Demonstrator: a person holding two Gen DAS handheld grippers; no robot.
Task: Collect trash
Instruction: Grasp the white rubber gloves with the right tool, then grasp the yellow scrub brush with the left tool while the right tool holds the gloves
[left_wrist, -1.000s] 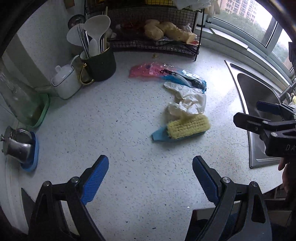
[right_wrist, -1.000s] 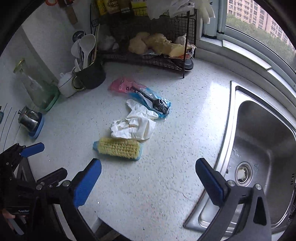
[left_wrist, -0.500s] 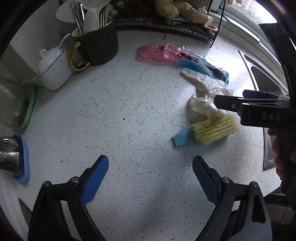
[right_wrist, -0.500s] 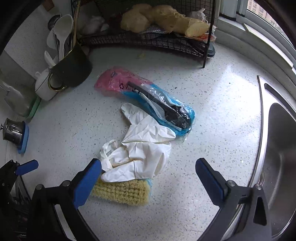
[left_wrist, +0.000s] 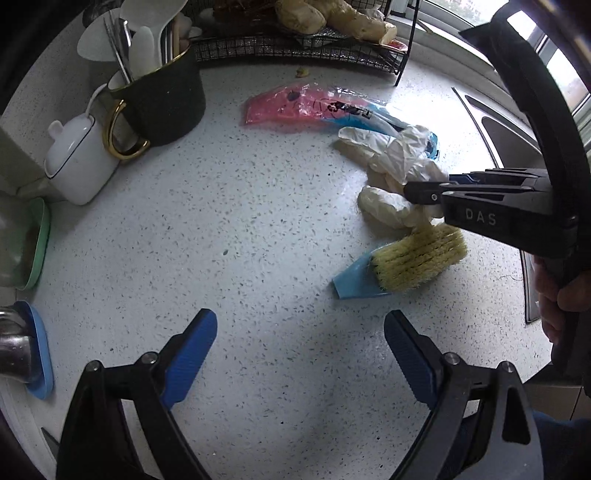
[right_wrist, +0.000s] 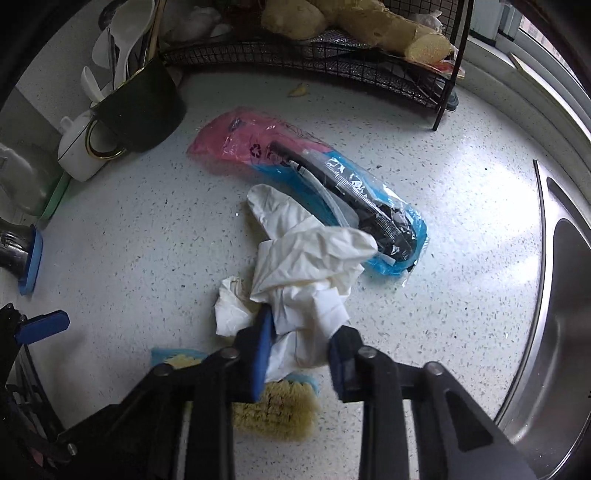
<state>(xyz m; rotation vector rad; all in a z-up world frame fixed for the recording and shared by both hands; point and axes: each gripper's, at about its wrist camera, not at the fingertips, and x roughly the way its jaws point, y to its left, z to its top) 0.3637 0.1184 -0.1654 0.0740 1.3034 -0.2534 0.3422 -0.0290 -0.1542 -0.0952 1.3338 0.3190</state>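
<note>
Crumpled white disposable gloves (right_wrist: 310, 258) lie on the speckled counter (right_wrist: 129, 229), partly over a pink and blue plastic bag (right_wrist: 258, 147). My right gripper (right_wrist: 301, 332) is shut on the near end of the gloves; it also shows in the left wrist view (left_wrist: 428, 192), pinching the gloves (left_wrist: 395, 162). My left gripper (left_wrist: 299, 354) is open and empty above bare counter (left_wrist: 240, 229), left of the gloves. The bag (left_wrist: 295, 103) lies behind them.
A yellow-bristled blue scrub brush (left_wrist: 413, 258) lies just in front of the gloves. A dark utensil mug (left_wrist: 162, 96) and white pot (left_wrist: 77, 162) stand back left. A wire rack (right_wrist: 332, 51) stands at the back. The steel sink (right_wrist: 565, 295) is on the right.
My right gripper has moved down and forward onto the white gloves and closed on them. My left gripper has stayed open, drifting slightly closer to the counter.
</note>
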